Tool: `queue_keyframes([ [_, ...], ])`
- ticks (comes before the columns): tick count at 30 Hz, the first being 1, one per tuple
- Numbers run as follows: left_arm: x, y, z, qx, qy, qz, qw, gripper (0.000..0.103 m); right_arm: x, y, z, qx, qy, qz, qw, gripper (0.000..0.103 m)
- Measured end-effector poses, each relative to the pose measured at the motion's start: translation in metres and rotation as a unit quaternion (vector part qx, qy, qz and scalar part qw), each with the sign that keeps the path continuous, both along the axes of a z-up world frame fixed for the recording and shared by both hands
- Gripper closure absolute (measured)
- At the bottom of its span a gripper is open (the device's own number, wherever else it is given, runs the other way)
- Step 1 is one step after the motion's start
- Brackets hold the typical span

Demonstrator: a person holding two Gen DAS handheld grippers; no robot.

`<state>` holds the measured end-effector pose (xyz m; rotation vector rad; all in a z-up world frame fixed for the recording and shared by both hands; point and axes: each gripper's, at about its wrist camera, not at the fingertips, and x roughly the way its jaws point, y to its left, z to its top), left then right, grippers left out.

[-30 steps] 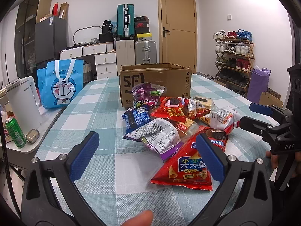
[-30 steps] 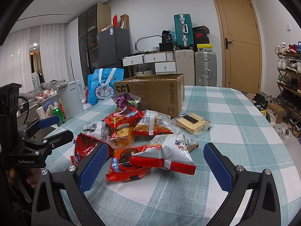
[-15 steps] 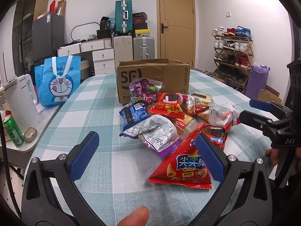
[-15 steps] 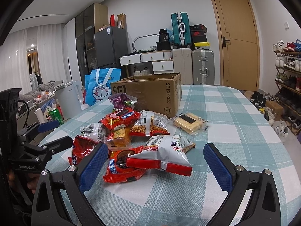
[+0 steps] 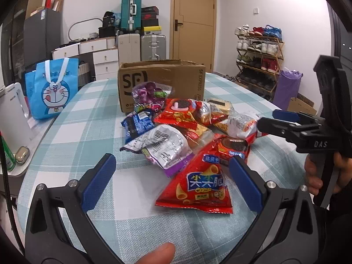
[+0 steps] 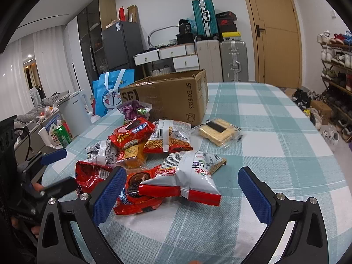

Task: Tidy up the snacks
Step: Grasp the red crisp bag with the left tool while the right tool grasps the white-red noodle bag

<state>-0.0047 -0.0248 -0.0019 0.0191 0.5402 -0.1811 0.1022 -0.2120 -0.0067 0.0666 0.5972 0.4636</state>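
While both pairs of blue-padded fingers are spread wide with nothing held between them, the left gripper is poised above the checked teal-and-white tablecloth, and the right gripper is held over the same cloth from the other side. At 12 o'clock from the left gripper, just beyond its fingertips, a red triangular crisp packet with blue lettering is seen lying flat. Beyond it, toward 12 o'clock, a silver-and-purple foil packet and a blue biscuit packet are piled against further red wrappers. Between the right gripper's pads a white-and-red puffed snack bag is seen resting on a red chocolate-biscuit packet. At 1 o'clock from that bag, apart from the pile, a clear-wrapped pack of pale crackers is found. At 12 o'clock behind the heap, an open brown cardboard shipping box is set, a purple sweet bag leaning at its front. At 10 o'clock, a blue cartoon-cat tote bag is stood at the table edge.
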Motion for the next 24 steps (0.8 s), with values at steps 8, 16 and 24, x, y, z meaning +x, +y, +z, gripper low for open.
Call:
queue_keyframes([
  [8, 0.002, -0.008, -0.005, 0.016, 0.01, -0.016, 0.9997, 0.001, 0.025, 0.01, -0.013, -0.01, 0.058, -0.003, 0.998, 0.0],
  [16, 0.007, -0.005, -0.01, 0.02, 0.023, -0.003, 0.9995, 0.001, 0.037, 0.019, -0.017, 0.006, 0.09, 0.024, 0.996, 0.007],
  [24, 0.011, -0.001, -0.013, 0.012, 0.038, -0.01, 0.9992, 0.004, 0.036, 0.019, -0.02, 0.009, 0.098, 0.03, 0.995, 0.023],
])
